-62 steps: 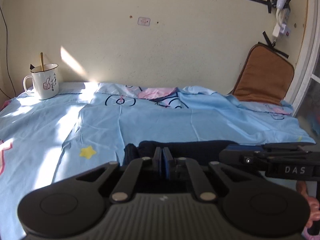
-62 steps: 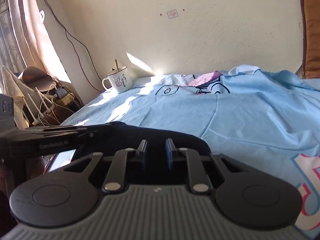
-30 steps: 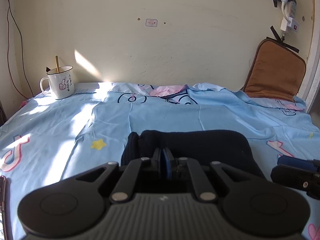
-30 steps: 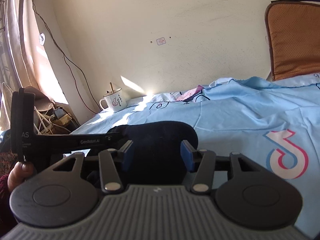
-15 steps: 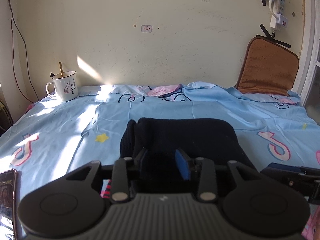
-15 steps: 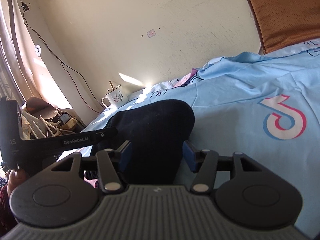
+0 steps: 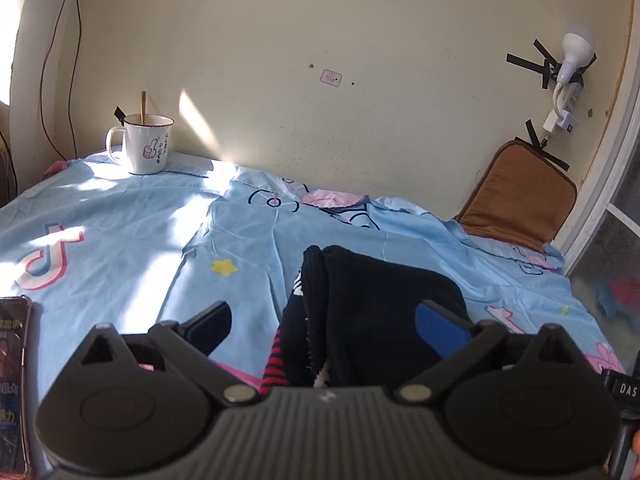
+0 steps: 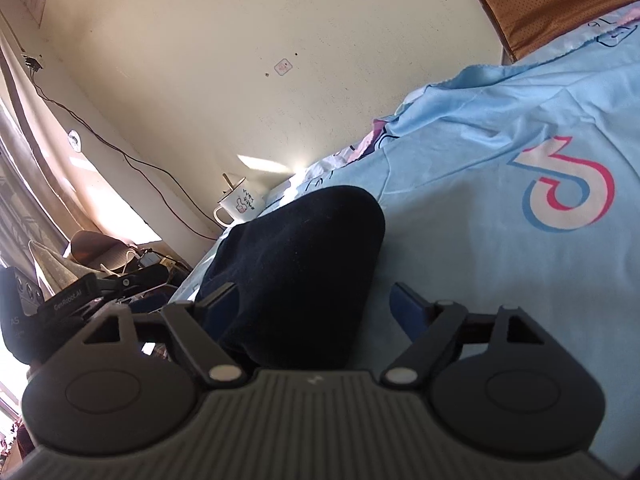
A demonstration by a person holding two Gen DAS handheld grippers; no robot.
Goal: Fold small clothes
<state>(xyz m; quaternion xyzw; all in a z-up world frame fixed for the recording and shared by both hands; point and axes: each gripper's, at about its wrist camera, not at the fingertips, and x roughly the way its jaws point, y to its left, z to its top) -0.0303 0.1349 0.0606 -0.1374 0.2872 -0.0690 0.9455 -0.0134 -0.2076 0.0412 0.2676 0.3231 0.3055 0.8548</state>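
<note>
Lying lengthwise toward wall: folded black garment (image 7: 372,312)

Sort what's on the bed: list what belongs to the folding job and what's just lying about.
Job: black sock, left gripper and right gripper, both opening around it.

Lying about: mug, phone, brown cushion, blue sheet.

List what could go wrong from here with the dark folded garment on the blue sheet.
1. The dark garment lies between both opening hand-held grippers; the left hand-held gripper or right hand-held gripper might snag it while withdrawing and undo the fold.
2. The phone sits near the left one; a sideways move may knock it.
3. Tugging the sheet could tip the mug.
</note>
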